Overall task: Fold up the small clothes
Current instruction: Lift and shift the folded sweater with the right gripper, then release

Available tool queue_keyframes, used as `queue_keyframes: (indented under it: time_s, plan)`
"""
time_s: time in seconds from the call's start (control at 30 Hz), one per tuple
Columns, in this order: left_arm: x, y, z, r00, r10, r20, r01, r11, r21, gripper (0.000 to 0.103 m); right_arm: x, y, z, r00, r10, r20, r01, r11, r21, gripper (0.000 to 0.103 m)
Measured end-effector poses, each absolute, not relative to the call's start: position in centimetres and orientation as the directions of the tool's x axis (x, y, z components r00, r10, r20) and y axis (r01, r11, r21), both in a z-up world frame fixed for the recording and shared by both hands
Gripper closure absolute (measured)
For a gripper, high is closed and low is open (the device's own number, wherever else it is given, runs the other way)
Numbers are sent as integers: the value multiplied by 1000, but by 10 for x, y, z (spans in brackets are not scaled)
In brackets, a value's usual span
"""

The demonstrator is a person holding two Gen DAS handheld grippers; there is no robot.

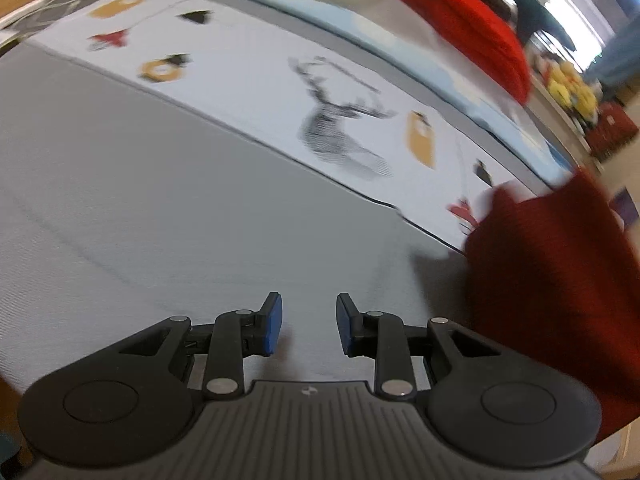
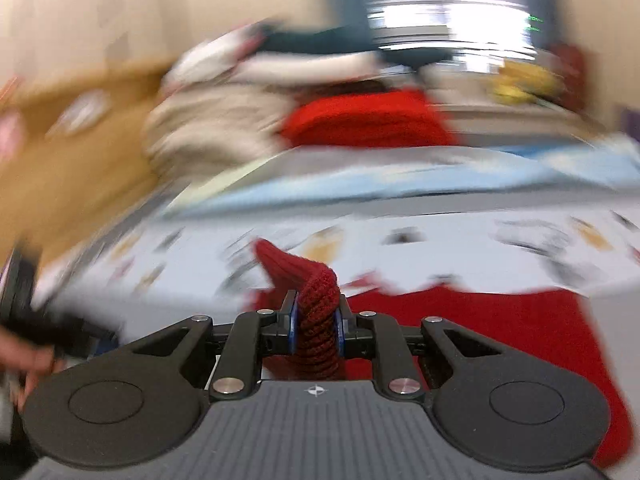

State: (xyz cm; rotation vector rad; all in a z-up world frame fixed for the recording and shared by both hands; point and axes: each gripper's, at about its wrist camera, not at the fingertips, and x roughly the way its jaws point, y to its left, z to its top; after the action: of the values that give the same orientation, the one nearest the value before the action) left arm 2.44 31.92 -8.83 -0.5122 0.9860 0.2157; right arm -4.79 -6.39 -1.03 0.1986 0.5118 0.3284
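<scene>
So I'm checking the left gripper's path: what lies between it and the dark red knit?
In the left wrist view, only bare grey sheet lies between the open left gripper and the dark red knit.

Dark red ribbed knit garment pinched between blue pads. White cloth printed with grey stag, mustard and red motifs. Plain grey surface near; pale blue sheet, bright red pile far.

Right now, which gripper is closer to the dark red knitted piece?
Right. The right gripper is clamped on a fold of the dark red knit. The left gripper is open over the grey cloth, with the knit off to its right, apart.
</scene>
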Motion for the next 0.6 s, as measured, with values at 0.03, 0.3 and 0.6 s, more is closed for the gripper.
queue_keyframes:
  time_s: [0.03, 0.3, 0.6]
  plan:
    - [30, 308, -88, 542, -60, -838, -382, 871, -309, 72, -46, -99, -9, 845, 300, -443, -168, 935, 311, 86]
    - [64, 217, -92, 518, -95, -850, -242, 937, -253, 72, -58, -306, -106, 648, -43, -760, 477, 801, 361, 80]
    - [77, 170, -105, 480, -67, -875, -153, 975, -159, 69, -31, -387, -62, 691, 139, -709, 288, 847, 447, 62]
